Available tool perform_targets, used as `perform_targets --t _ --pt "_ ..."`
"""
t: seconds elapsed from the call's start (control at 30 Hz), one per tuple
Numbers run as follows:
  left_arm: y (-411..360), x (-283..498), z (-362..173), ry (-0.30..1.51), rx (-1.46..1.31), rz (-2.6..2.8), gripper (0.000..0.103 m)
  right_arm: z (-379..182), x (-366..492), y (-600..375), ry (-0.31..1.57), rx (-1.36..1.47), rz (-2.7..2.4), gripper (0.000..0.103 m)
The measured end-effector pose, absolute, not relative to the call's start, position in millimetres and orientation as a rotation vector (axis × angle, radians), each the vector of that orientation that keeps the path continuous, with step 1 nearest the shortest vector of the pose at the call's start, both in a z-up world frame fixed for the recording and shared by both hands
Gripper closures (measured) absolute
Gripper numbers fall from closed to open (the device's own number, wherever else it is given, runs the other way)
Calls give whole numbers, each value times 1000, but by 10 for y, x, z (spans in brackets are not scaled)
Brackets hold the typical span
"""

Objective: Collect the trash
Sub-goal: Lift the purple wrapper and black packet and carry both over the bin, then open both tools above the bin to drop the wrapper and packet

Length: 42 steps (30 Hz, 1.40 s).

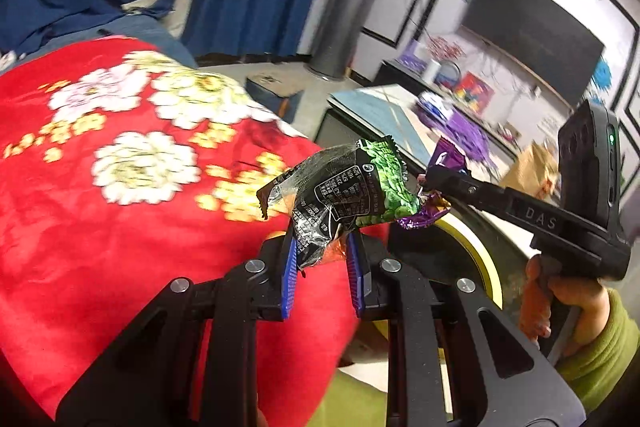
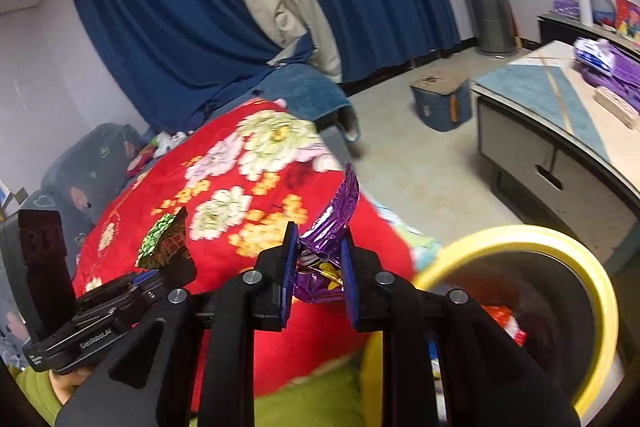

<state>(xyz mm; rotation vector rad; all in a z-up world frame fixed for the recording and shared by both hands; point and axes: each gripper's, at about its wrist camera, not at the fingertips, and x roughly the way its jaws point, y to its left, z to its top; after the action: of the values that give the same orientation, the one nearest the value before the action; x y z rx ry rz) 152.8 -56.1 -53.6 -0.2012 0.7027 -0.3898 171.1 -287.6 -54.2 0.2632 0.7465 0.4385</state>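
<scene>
Above a bed's red floral blanket [image 1: 120,167], left tongs [image 1: 322,259] clench a green wrapper [image 1: 352,195] and right tongs [image 2: 316,267] a purple wrapper [image 2: 332,227], both picked, neither yet dropped into the yellow-rimmed bin [image 2: 592,267] nearby.

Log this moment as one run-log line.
left tool: shut on green wrapper | right tool: shut on purple wrapper | yellow-rimmed bin: beside right tool, not yet used
</scene>
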Motion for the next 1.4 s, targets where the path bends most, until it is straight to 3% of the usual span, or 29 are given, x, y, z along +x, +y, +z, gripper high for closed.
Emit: perform_targets --t 0.6,0.67,0.73,0.83,0.9,1.07,1.2,1.4 --pt "-1799 1620 -1005 887 25 -620 83 -974 1326 -4049 806 371 211 81" --pt "-1884 1638 -1030 890 51 -626 80 -1010 1275 -4145 807 393 193 76" --pt "-1948 1658 -1040 895 67 -633 76 -1022 1236 -4224 801 411 182 63" --pt "-1984 1667 -1033 891 79 -636 58 -1024 1185 -4310 792 424 169 58" --pt "-1978 1649 -1022 883 86 -633 37 -1006 1149 -4350 784 435 163 53" --pt "-1790 1615 -921 861 25 -615 13 -888 1061 -4270 752 395 152 42" --pt "-1564 1525 -751 801 -32 -578 11 -701 948 -4045 681 277 144 20" --pt "-1120 1341 -494 706 -117 -473 11 -386 712 -3557 535 110 204 7"
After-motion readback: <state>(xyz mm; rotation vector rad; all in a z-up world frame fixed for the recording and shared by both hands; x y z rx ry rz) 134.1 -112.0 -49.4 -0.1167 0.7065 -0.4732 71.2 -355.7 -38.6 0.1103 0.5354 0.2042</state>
